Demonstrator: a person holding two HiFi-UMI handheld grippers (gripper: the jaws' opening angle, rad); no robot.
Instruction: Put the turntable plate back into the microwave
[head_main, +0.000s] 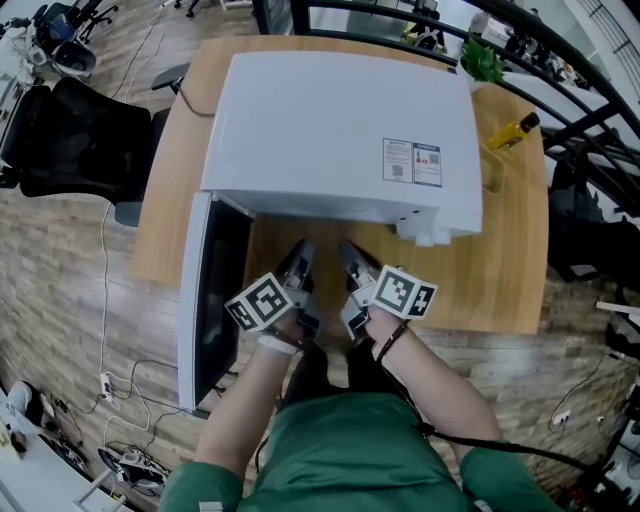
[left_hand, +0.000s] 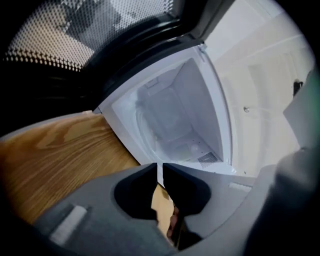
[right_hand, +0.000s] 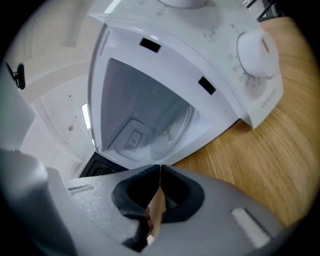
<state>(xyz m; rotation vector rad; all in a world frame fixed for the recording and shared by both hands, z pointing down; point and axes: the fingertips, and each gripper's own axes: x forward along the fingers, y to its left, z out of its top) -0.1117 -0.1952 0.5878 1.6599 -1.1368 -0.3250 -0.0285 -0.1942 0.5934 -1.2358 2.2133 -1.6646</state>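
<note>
Green top (head_main: 340, 450), black cable (head_main: 500, 446); grey L gripper (left_hand: 160, 169), R gripper (right_hand: 159, 171), black pads (left_hand: 132, 192), b/w marker cubes (head_main: 262, 300)

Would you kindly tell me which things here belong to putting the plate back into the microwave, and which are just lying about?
For the job:
microwave
its open door
what looks like the glass plate, inside
left tongs and right tongs, both shut and empty

Lying about:
yellow bottle
green plant
black office chair

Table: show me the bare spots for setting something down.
Bare: the table strip left of the microwave, and the front right corner past the right gripper. Crowded: by the open door, around the left gripper; back right, yellow bottle and plant.
</note>
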